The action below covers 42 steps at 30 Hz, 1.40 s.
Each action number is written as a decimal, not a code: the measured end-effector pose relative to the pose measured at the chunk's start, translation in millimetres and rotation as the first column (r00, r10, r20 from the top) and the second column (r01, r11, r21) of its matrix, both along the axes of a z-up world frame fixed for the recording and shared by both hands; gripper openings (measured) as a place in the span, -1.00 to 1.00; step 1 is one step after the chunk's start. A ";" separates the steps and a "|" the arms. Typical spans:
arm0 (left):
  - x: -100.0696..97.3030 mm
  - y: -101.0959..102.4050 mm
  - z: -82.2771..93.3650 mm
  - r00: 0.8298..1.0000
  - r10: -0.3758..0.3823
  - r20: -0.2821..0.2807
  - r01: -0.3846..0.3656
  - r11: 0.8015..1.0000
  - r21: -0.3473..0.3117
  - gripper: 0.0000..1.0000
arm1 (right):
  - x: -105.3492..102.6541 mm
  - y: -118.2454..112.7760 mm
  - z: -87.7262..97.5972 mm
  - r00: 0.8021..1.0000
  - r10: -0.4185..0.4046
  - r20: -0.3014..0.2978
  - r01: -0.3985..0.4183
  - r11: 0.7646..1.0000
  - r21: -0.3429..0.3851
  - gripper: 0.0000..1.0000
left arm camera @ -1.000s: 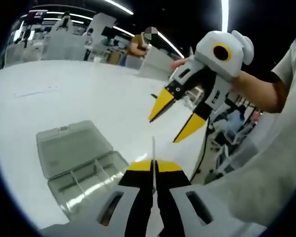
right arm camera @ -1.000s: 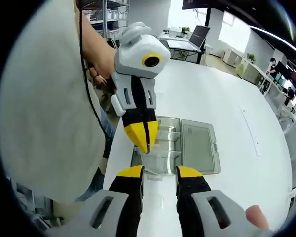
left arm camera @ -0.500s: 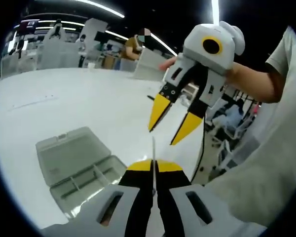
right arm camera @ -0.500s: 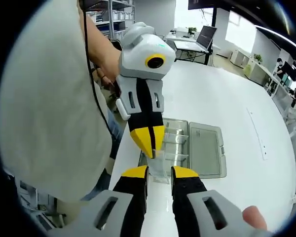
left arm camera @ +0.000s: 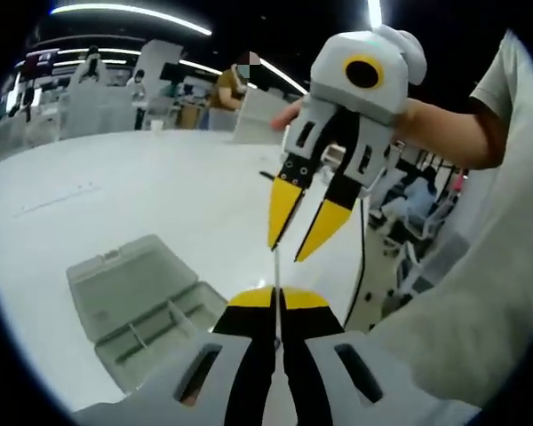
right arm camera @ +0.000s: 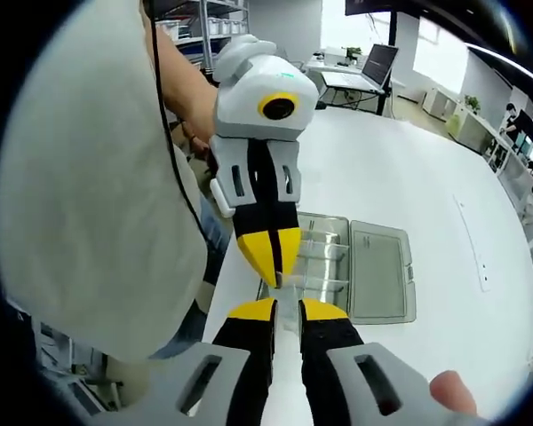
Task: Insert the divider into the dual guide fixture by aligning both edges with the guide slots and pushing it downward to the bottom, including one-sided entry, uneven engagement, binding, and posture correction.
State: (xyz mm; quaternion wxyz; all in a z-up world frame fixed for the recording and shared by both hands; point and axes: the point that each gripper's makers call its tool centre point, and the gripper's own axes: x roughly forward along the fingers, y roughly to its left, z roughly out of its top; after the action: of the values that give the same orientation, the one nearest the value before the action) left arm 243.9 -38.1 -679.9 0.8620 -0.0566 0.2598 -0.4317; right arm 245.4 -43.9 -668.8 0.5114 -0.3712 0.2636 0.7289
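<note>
Left gripper view: left hand-held gripper (left arm camera: 277, 297) clenched on edge-on, barely visible divider (left arm camera: 276, 266); right one's (left arm camera: 293, 231) jaws apart.

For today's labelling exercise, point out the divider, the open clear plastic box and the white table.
divider (left arm camera: 276, 271): left gripper view, thin edge rising above the shut jaws.
clear plastic box (right arm camera: 379, 271): right gripper view, on its open lid.
white table (left arm camera: 142, 182): left gripper view, bare top beyond the box.

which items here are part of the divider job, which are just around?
Job:
- divider, thin clear sheet clamped edge-on in the left gripper
- right gripper, jaws apart around the divider's top edge
- open clear compartment box on the white table

Around:
- laptop on a far desk
- shelving
</note>
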 end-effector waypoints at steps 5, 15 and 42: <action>-3.2 -2.1 1.7 1.000 -0.018 0.020 0.017 1.000 0.022 -1.00 | -2.0 0.7 -1.4 1.000 0.010 -0.011 -0.010 1.000 -0.010 -0.94; -5.9 -2.5 4.3 0.998 -0.039 0.055 0.036 0.998 0.049 -1.00 | -3.4 1.5 -4.2 0.999 0.013 -0.036 -0.014 1.000 -0.027 -0.99; -10.7 2.2 0.9 0.993 -0.067 0.094 0.060 0.995 0.075 -1.00 | -14.5 1.3 -12.9 0.997 0.006 -0.083 -0.011 0.998 -0.068 -1.00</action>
State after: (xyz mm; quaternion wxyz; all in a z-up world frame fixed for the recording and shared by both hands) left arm 233.3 -35.9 -679.0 0.8608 0.0036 0.2352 -0.4514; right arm 230.9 -42.6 -681.7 0.4839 -0.3591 0.3077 0.7364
